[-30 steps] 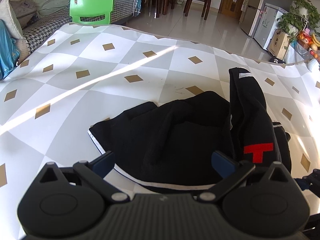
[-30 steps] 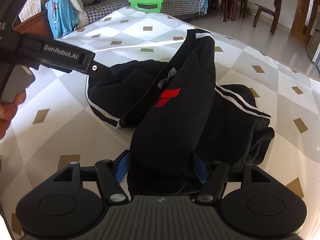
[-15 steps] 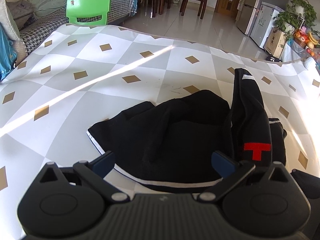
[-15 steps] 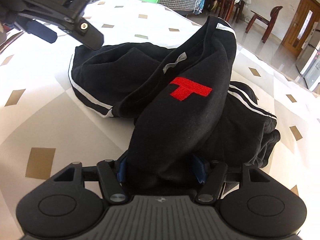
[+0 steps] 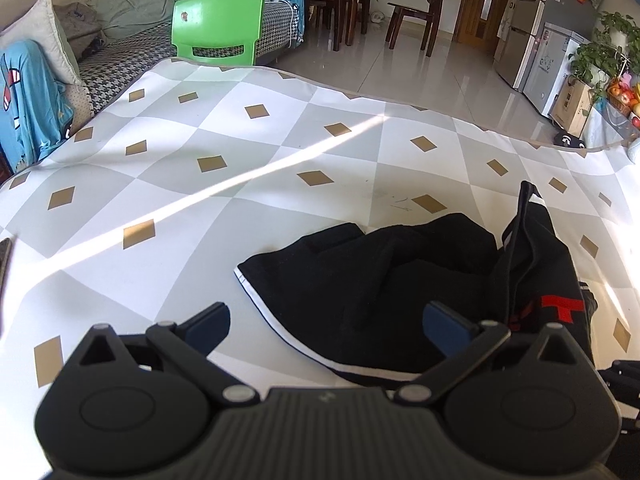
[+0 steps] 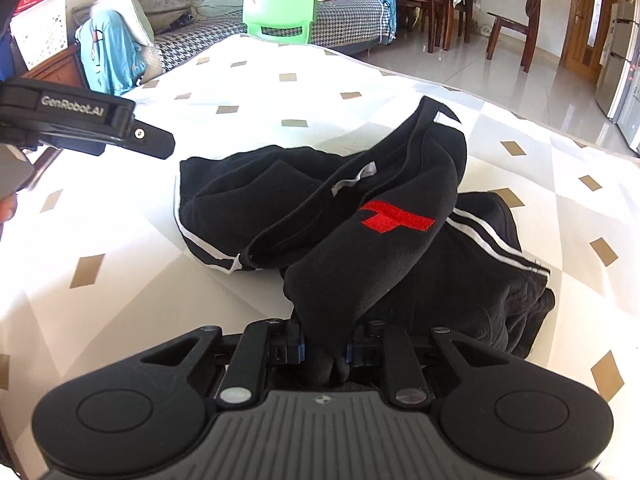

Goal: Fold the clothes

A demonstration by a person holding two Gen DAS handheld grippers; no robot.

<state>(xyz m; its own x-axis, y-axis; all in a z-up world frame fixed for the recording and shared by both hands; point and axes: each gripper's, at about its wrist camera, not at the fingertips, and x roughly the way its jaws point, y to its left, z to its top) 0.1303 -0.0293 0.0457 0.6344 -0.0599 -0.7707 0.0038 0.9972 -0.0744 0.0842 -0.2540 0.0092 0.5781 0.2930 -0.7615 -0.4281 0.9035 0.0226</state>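
Folding has barely begun: my right claw [image 6: 323, 350] is closing on a bunched fold of the crumpled black garment [image 6: 360, 232], left claw [image 5: 326, 326] wide open, empty beside it.

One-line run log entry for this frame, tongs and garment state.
left tongs: open, empty | right tongs: closing on bunched fabric | black garment: crumpled on table, unfolded | step: grasp

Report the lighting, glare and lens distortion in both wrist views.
Left wrist view: a sunlight streak slants across the checked tablecloth; fisheye bends its far edge. Right wrist view: the cloth's near left is washed out by glare; the black garment, pinched as the right gripper closes, shows little detail besides its red logo.
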